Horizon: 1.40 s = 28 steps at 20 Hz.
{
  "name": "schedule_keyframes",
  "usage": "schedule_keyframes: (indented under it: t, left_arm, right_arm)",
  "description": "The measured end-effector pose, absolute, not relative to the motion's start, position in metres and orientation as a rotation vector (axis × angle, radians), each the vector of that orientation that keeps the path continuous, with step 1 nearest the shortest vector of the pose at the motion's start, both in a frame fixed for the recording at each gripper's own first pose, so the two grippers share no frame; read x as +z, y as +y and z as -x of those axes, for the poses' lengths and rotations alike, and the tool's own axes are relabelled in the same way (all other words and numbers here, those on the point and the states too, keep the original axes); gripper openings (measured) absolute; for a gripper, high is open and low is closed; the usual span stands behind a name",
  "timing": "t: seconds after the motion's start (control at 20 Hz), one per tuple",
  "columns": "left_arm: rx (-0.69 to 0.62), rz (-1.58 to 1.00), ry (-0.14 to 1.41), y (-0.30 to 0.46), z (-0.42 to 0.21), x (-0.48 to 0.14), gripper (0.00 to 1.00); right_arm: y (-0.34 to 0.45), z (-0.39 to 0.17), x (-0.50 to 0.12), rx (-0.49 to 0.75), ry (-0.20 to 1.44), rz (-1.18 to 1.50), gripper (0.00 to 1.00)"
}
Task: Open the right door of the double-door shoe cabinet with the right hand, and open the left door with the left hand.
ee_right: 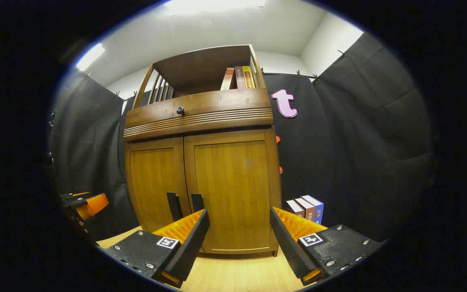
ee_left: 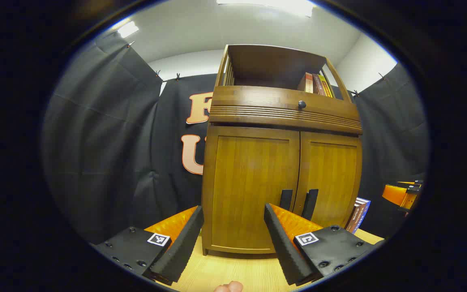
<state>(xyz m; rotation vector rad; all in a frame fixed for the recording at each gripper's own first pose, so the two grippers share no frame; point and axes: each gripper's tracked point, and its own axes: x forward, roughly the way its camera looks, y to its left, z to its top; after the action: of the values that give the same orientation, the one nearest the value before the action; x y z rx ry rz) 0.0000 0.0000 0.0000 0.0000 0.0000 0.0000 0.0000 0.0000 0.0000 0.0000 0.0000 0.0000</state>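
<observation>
Both doors of the cabinet (ee_left: 278, 170) are seen closed. The left gripper (ee_left: 233, 227) and right gripper (ee_right: 237, 229) are held open near the handles (ee_right: 185, 207), apparently ready for grasping.

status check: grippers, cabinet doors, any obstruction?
Left gripper open, right gripper open, both short of the cabinet. Left door and right door shut, handles untouched. Nothing in the way.
</observation>
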Motion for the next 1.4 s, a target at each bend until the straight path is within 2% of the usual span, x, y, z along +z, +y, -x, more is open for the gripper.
schedule_keyframes:
  t: [0.25,0.35,0.4,1.15,1.25,1.3,1.35,1.4]
  left_arm:
    - [-0.011,0.006,0.012,-0.002,-0.002,-0.005,0.99]
    - [-0.009,0.010,0.016,-0.001,-0.005,-0.007,0.96]
    - [-0.012,0.016,0.015,-0.003,-0.007,-0.007,0.94]
    - [-0.009,0.019,-0.013,0.000,-0.017,0.000,0.94]
    - [-0.006,0.023,-0.018,0.002,-0.014,0.001,0.99]
    - [-0.003,0.029,-0.022,0.004,-0.012,0.002,0.99]
    - [0.000,0.035,-0.022,0.005,-0.012,0.002,0.99]
    - [0.004,0.038,-0.014,0.007,-0.010,0.000,0.99]
  right_arm:
    - [0.006,0.003,-0.008,-0.002,0.004,0.008,1.00]
    - [0.014,0.001,-0.011,0.016,0.009,0.009,1.00]
    - [0.015,-0.001,-0.011,0.022,0.006,0.006,0.92]
    - [0.002,-0.008,-0.014,-0.012,-0.004,-0.035,0.92]
    - [0.008,-0.007,-0.016,0.002,0.006,-0.027,0.92]
    - [0.011,-0.007,-0.016,0.010,0.007,-0.026,0.96]
    - [0.016,-0.008,-0.017,0.019,0.014,-0.033,0.92]
    - [0.021,-0.010,-0.022,0.035,0.034,-0.043,0.92]
